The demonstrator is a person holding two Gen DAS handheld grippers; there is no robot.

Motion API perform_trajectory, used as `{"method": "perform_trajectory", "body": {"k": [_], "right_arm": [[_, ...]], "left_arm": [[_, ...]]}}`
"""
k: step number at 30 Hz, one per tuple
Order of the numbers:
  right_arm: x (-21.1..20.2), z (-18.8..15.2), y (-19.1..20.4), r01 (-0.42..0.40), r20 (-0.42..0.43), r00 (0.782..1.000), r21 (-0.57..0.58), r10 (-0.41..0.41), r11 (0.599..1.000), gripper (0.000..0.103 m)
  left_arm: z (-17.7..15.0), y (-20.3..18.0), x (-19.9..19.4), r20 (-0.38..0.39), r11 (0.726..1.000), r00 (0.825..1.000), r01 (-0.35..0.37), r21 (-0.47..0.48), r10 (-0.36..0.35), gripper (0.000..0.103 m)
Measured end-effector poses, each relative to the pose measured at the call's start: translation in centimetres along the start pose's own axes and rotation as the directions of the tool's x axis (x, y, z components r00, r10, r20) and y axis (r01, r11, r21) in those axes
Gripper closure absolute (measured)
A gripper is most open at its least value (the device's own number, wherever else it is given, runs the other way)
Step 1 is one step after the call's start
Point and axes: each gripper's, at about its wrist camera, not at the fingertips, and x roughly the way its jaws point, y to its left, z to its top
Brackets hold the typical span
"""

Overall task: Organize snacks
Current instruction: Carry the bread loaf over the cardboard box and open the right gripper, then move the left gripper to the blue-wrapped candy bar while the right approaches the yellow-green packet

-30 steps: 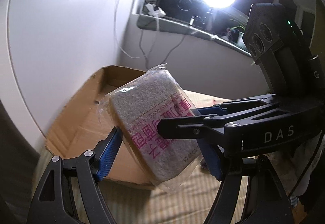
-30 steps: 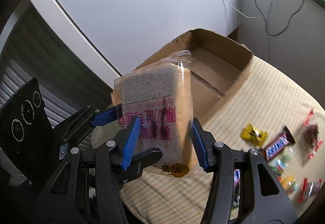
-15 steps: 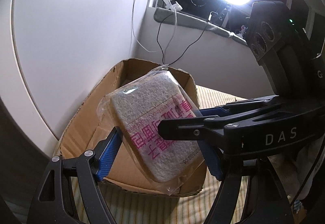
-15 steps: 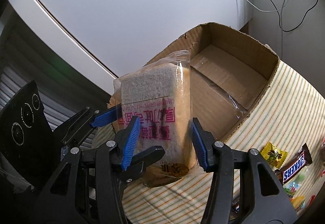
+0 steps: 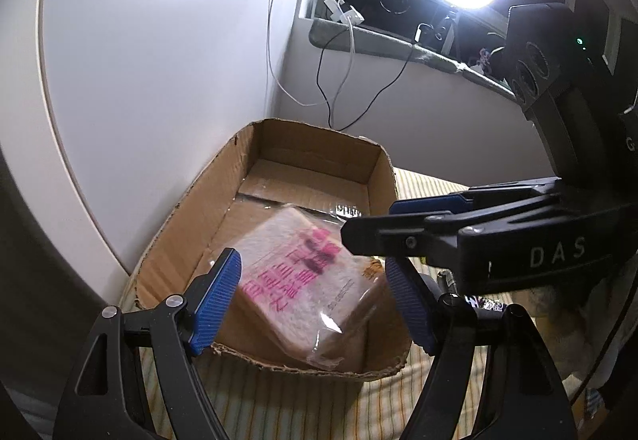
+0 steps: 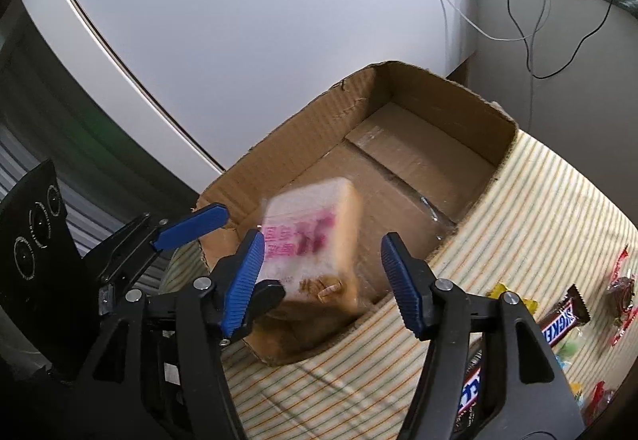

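Striped yellow cloth (image 6: 530, 200) carries an open brown cardboard box (image 5: 255, 176) holding blurred wrapped bread (image 5: 307, 280); both grippers' jaws apart, the right gripper (image 6: 323, 280) just opened. Only its view shows candy bars (image 6: 562, 320).

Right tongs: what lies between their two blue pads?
In the right wrist view, the clear-wrapped bread pack with pink print shows blurred between the open right tongs, over the brown cardboard box.

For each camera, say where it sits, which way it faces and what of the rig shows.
Left wrist: rides the left claw, facing down into the cardboard box and the bagged bread; right claw crosses in from the right.
Right wrist: rides the right claw, facing down into the box corner; left claw at left, Snickers bar on the striped cloth.
Shared: box, bread, both claws.
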Motion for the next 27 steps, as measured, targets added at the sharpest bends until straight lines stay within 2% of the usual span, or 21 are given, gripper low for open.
{"method": "perform_trajectory", "body": {"k": [4, 10, 16, 21, 25, 27], "right_arm": [[-0.9, -0.4, -0.2, 0.014, 0.020, 1.000, -0.001, -0.014, 1.000, 0.036], [-2.5, -1.5, -0.7, 0.082, 0.050, 0.995, -0.010, -0.082, 0.997, 0.035], [-5.0, -3.5, -2.2, 0.148, 0.097, 0.984, 0.028, -0.150, 0.989, 0.035], [-7.8, -5.7, -4.4, 0.190, 0.164, 0.966, 0.080, -0.201, 0.979, 0.032], [-10.2, -7.8, -6.1, 0.245, 0.203, 0.944, 0.105, -0.262, 0.964, 0.021], [-11.1, -8.9, -7.1, 0.275, 0.210, 0.931, 0.132, -0.298, 0.952, 0.020]], "left_arm": [[-0.1, -0.3, -0.4, 0.010, 1.000, 1.000, 0.001, 0.006, -0.001, 0.029], [-0.2, -1.0, -1.2, 0.026, 1.000, 1.000, 0.004, 0.011, -0.004, 0.029], [-0.8, -2.5, -1.9, 0.042, 0.999, 0.998, 0.040, 0.033, -0.042, 0.029], [-1.7, -4.1, -1.9, 0.036, 0.996, 0.996, 0.076, 0.041, -0.078, 0.029], [-2.3, -5.5, -1.5, 0.018, 0.993, 0.994, 0.108, 0.041, -0.108, 0.029], [-2.6, -6.3, -1.0, 0.001, 0.991, 0.992, 0.124, 0.048, -0.124, 0.029]]}}
